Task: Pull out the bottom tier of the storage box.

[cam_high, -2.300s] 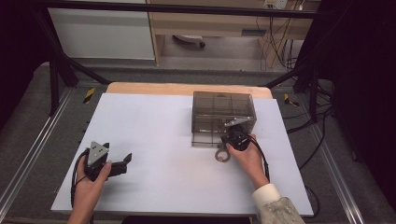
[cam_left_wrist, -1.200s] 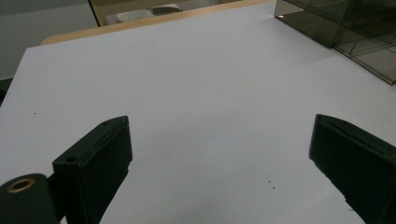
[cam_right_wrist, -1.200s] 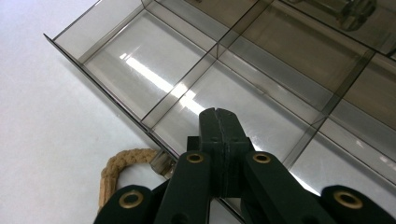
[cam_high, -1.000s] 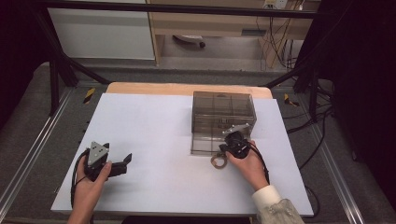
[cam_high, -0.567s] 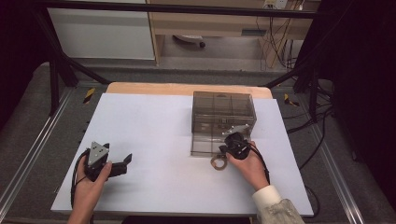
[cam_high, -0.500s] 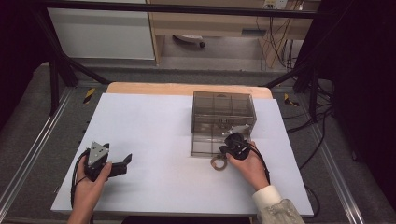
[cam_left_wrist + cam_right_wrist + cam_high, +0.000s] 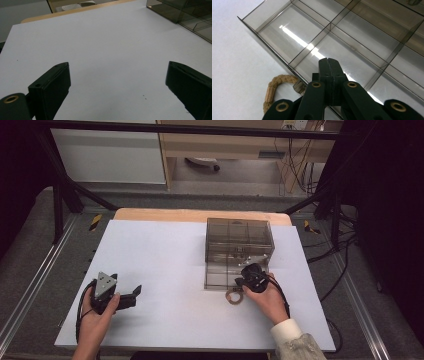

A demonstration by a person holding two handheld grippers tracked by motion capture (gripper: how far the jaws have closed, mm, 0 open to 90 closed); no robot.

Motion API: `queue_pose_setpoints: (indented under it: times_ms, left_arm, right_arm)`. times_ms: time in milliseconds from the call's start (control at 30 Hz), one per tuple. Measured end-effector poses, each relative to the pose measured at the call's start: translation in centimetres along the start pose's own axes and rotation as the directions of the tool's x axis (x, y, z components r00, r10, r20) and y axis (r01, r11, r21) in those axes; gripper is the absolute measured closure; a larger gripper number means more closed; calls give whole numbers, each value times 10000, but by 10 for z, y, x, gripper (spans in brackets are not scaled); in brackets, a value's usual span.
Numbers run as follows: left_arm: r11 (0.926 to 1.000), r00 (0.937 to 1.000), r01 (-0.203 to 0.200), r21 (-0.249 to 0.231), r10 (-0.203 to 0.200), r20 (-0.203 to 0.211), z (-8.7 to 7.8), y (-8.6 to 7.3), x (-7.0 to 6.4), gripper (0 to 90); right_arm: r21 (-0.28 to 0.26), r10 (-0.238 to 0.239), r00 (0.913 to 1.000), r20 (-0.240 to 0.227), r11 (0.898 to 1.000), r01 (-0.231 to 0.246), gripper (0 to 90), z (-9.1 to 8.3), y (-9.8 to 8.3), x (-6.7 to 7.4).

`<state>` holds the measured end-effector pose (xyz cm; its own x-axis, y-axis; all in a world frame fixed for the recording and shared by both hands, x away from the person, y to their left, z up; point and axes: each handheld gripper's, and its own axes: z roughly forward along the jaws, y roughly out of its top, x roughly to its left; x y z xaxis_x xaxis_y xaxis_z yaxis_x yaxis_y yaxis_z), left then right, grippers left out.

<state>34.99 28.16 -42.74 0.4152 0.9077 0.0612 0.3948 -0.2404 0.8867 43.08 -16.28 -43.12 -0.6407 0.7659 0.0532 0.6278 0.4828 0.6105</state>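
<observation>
A smoked clear drawer box (image 7: 239, 237) stands right of the table's middle. Its bottom drawer (image 7: 219, 281) is slid out toward me, and its divided compartments (image 7: 294, 32) are bare. A tan rope ring (image 7: 233, 296) lies on the table against the drawer's front, and it also shows as a rope ring (image 7: 273, 86) beside a small grey knob (image 7: 298, 86). My right gripper (image 7: 243, 281) hovers over the open drawer; the right gripper (image 7: 329, 62) has its jaws pressed together with nothing between them. My left gripper (image 7: 134, 294) rests at the front left, and the left gripper (image 7: 118, 67) stands open over bare tabletop.
The white table top (image 7: 165, 255) spreads wide between the two hands. A corner of the box (image 7: 180, 12) sits far right in the left gripper view. Metal frame rails (image 7: 30, 285) run along both sides of the table, with cables (image 7: 320, 255) at the right.
Since the earliest frame the drawer has slid out a little toward me, and the right gripper and rope ring came with it. The left hand has stayed put.
</observation>
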Motion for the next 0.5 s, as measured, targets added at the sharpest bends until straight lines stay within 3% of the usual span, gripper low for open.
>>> queue_pose_setpoints:
  times_ms: [500]
  left_arm:
    - [10000,10000,-7,37,7,15,1,0,0,57]
  right_arm:
    - [-146,-64,10000,-55,9999,63,900,3,2,5]
